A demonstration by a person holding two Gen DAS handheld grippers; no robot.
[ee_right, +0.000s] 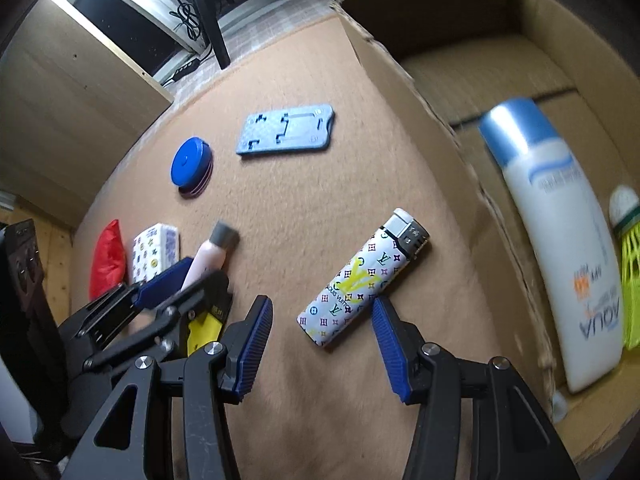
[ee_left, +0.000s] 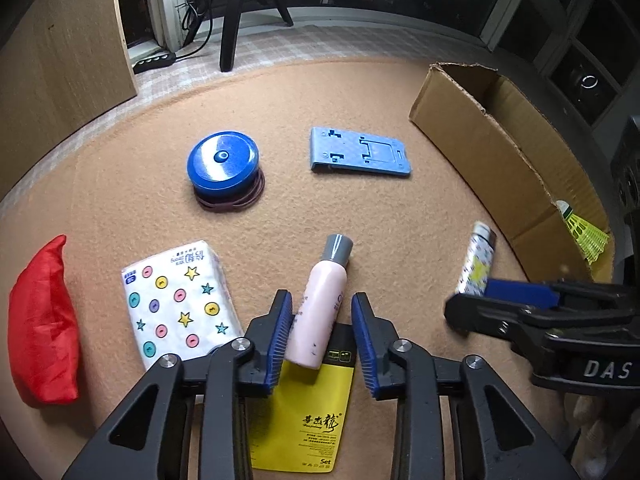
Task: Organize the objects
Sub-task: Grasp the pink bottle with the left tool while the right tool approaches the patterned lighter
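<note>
Two bottles: pink [ee_left: 320, 304], white [ee_right: 560, 240]. One each: lighter [ee_right: 364, 276], tissue pack [ee_left: 180, 300], red pouch [ee_left: 42, 324], shuttlecock [ee_left: 584, 232], box [ee_left: 500, 152]

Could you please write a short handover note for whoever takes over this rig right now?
Left tongs: open around the pink bottle, pads not yet pressing.
Right tongs: open beside the patterned lighter, holding nothing.
Done: the white bottle and the shuttlecock lie in the cardboard box.
Left on the mat: blue round case, blue stand, tissue pack, red pouch, yellow packet.
</note>
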